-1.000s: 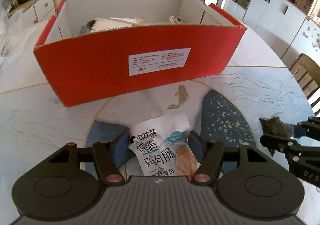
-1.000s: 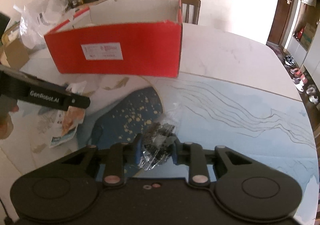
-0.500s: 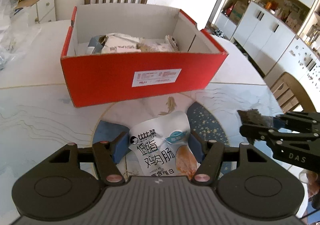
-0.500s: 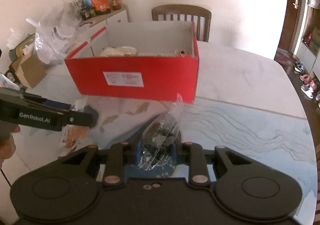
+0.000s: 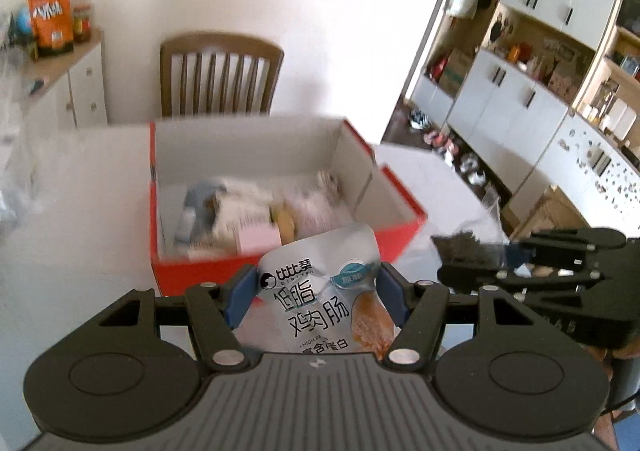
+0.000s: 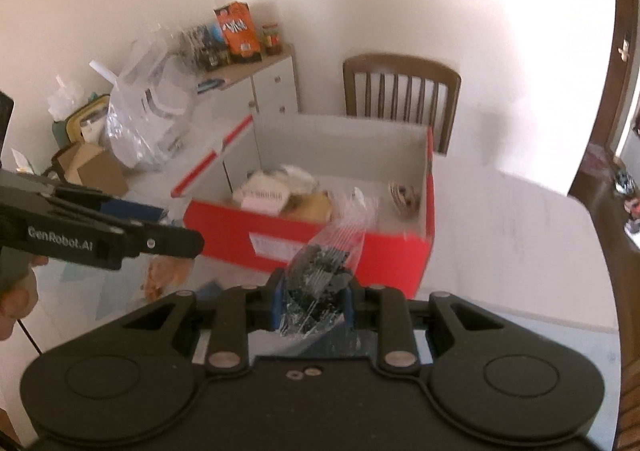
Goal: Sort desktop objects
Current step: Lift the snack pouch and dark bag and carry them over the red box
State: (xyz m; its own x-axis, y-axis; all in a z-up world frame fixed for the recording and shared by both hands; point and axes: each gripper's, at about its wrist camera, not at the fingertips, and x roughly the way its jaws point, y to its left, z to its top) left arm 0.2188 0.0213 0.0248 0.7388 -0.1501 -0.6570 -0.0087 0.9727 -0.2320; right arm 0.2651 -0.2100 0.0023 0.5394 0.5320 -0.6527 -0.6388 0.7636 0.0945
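While the left gripper (image 5: 316,291) is pinching a white pouch (image 5: 326,293) and the right gripper (image 6: 312,297) is clamping a clear bag (image 6: 320,271), both are hovering near the red box (image 6: 376,247) on the table (image 6: 500,251).

the pale marble-look table (image 6: 500,251) carries an open red cardboard box (image 6: 392,251), white inside, with blurred packets lying in it. a blue patterned patch of the tabletop shows at the near right edge. clear plastic bags (image 6: 140,123) sit at its far left.
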